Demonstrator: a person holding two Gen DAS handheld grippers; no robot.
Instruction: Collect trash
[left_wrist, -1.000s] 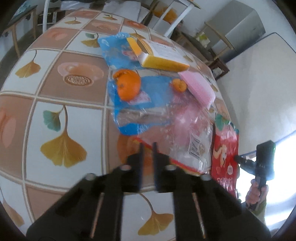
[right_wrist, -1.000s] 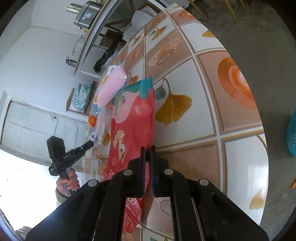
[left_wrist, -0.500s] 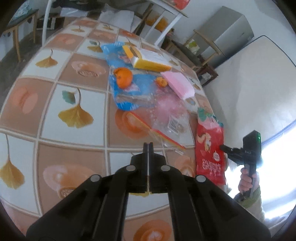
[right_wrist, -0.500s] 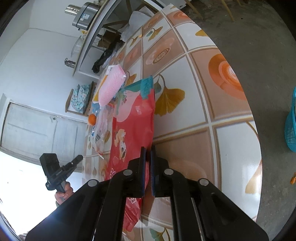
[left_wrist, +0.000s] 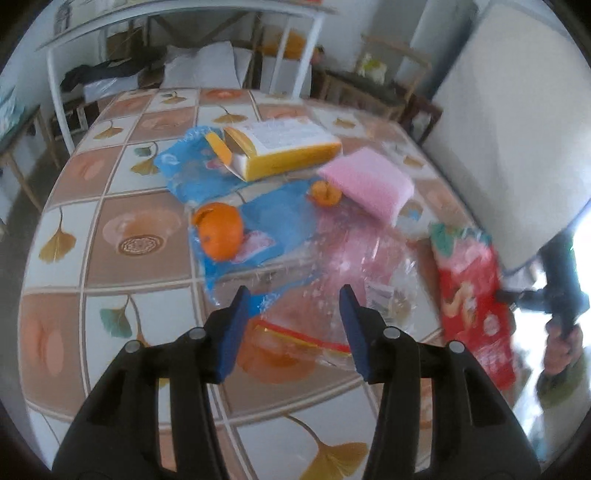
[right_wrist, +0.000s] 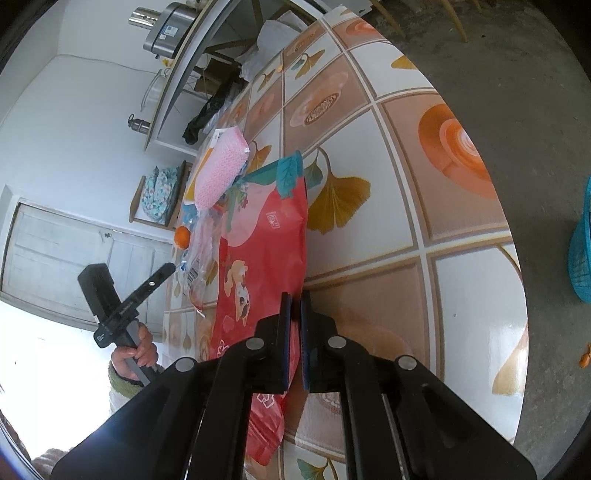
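Tiled desk (left_wrist: 59, 192) carries wrappers. Left hand-held gripper (left_wrist: 295, 314), jaws just opening and empty, hovers over clear plastic bag (left_wrist: 354, 266) straight ahead. Right hand-held gripper (right_wrist: 294, 325) is clenched on red snack bag (right_wrist: 266, 251), long axis running away from it.

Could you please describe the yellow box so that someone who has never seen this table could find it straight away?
Start from the round table with its ginkgo-leaf tiles and go to the litter heaped towards its far side. The yellow box lies on its side at the far end of that heap, on a blue plastic wrapper, beside the pink packet. It is the only rigid carton, with one end flap open.
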